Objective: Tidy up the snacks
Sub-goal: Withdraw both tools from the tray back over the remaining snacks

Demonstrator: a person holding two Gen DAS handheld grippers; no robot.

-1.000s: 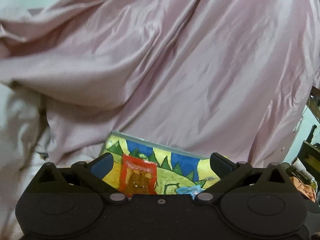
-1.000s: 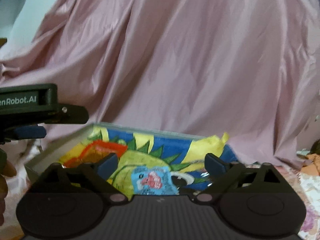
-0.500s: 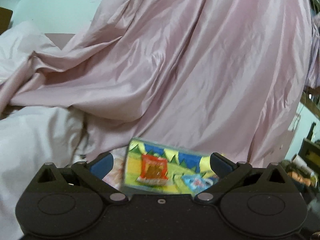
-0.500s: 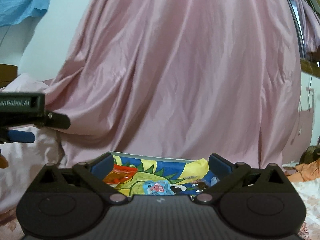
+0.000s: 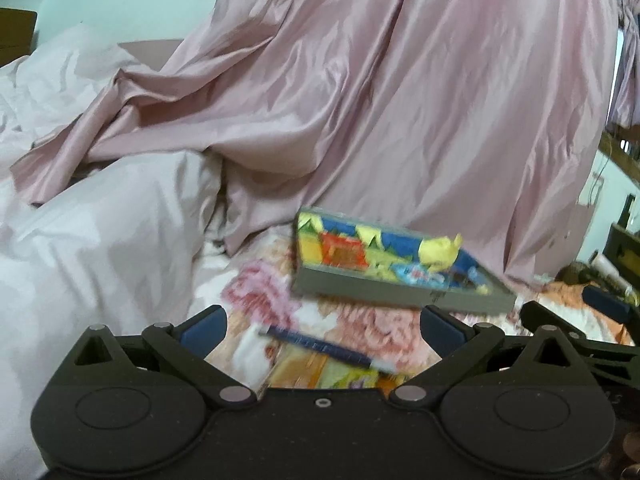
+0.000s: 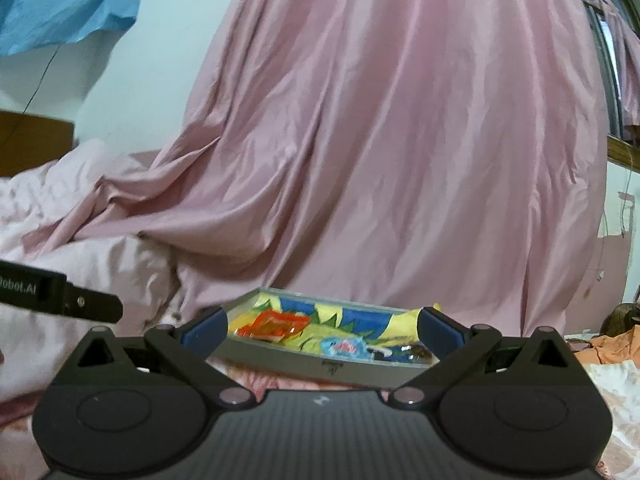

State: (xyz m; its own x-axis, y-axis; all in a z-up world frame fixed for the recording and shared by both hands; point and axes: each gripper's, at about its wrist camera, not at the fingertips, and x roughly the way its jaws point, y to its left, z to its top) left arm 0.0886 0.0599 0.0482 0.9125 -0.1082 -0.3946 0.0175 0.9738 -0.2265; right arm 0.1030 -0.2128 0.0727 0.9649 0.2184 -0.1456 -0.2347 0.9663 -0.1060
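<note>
A bed with a floral sheet (image 5: 352, 320) fills the room's foreground, pale bedding (image 5: 100, 216) heaped at left and a pink drape (image 5: 400, 100) hanging behind. The tray (image 5: 400, 294) lies on the sheet, a red packet (image 5: 344, 254) and a blue packet (image 5: 416, 272) inside. Only the left view shows another packet (image 5: 320, 364) between the left gripper's (image 5: 322, 322) wide, empty jaws. Only the right view shows blue cloth (image 6: 68, 4) on the wall; the right gripper (image 6: 322, 326) is also wide and empty.

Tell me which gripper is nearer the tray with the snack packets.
Right. The right gripper has its open jaws at the tray's near wall, seemingly apart from it. The left gripper hangs further back, over the floral sheet.
</note>
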